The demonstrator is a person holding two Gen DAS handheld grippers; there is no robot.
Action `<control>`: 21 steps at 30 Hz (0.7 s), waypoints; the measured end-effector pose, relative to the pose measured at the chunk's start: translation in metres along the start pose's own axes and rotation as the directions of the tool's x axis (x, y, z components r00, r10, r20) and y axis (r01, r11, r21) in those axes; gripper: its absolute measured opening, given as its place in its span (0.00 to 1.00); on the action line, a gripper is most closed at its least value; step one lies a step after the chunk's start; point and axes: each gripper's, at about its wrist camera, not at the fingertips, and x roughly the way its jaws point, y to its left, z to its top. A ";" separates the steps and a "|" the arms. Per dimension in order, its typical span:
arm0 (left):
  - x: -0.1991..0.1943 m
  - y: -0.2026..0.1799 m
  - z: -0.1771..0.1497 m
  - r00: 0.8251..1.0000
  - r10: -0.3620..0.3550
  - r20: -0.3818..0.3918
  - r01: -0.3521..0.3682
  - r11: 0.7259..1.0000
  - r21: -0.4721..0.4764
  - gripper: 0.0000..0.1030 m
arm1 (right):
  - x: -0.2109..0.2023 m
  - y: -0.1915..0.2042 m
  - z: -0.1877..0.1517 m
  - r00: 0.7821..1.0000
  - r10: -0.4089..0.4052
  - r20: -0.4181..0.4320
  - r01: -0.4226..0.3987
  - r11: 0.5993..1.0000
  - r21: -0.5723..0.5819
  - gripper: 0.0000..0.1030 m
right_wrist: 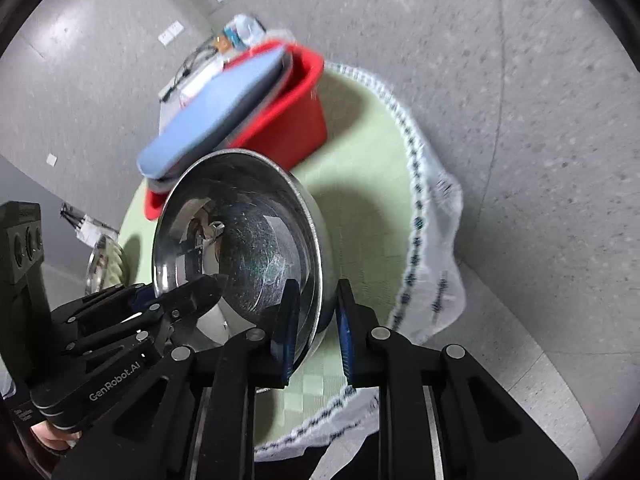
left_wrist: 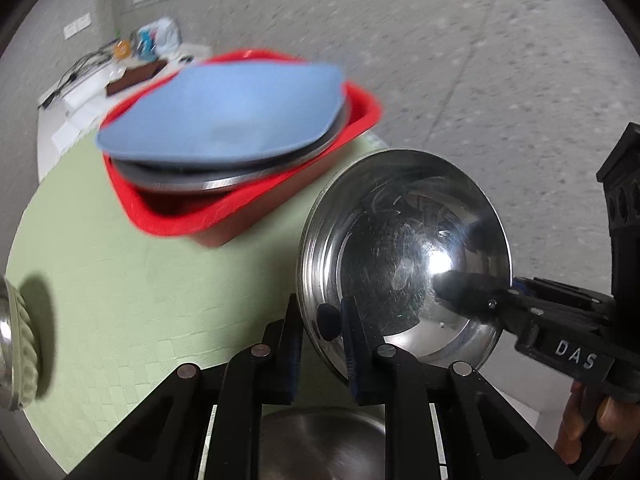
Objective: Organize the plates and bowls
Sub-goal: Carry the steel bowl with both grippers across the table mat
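Note:
A shiny steel bowl (left_wrist: 404, 248) is held tilted in the air above the green table, gripped on its rim from two sides. My left gripper (left_wrist: 322, 344) is shut on its near rim. My right gripper (right_wrist: 314, 332) is shut on the opposite rim; it shows in the left wrist view (left_wrist: 464, 288) reaching in from the right. The same bowl (right_wrist: 240, 248) fills the middle of the right wrist view, with my left gripper (right_wrist: 188, 300) at its lower left. A red bin (left_wrist: 248, 208) holds a steel plate (left_wrist: 240, 178) with a blue plate (left_wrist: 224, 116) on top.
A green tablecloth (left_wrist: 120, 280) covers the round table, with a white patterned edge (right_wrist: 420, 208). Another steel bowl (left_wrist: 324, 440) sits below my left gripper. A ribbed green and steel bowl (left_wrist: 20, 344) stands at the far left. A cluttered white side table (left_wrist: 100, 80) is behind.

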 end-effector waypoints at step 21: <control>-0.186 0.238 -0.069 0.970 0.091 0.224 -0.067 0.992 -0.111 0.14 | 0.023 0.254 -0.009 0.993 0.073 0.087 -0.054 0.976 -0.210 0.17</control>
